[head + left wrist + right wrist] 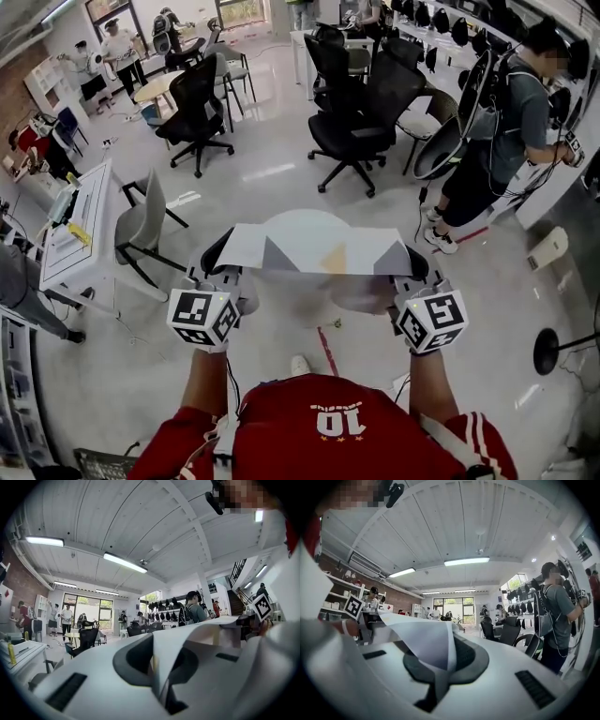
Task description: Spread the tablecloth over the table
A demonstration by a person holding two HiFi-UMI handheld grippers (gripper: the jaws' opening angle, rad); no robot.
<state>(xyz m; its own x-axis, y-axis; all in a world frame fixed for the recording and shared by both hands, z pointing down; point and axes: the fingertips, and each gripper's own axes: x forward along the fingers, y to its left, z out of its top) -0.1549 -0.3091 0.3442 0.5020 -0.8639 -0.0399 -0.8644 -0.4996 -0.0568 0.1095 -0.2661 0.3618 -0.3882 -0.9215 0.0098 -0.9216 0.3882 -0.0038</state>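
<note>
While we look down in the head view, the tablecloth (319, 251) hangs stretched between our 2 grippers. It is a folded band with grey and yellow triangles, over the round white table (309, 221), whose far edge shows beyond it. The left gripper (217, 253) pinches the cloth's left end and the right gripper (419, 265) its right end. We judge the spreading barely begun, as the cloth looks clear of the tabletop.

Along the left gripper view, the left gripper (158, 667) has its jaws pressed together on a corner of the tablecloth (201, 634), which runs off to the right.

Along the right gripper view, the right gripper (439, 667) is likewise clamped on the tablecloth (419, 641). To do this well, we should hold both ends level and taut and carry them past the far edge. Then we lower evenly, so the overhang matches at every edge of the tabletop.
</note>
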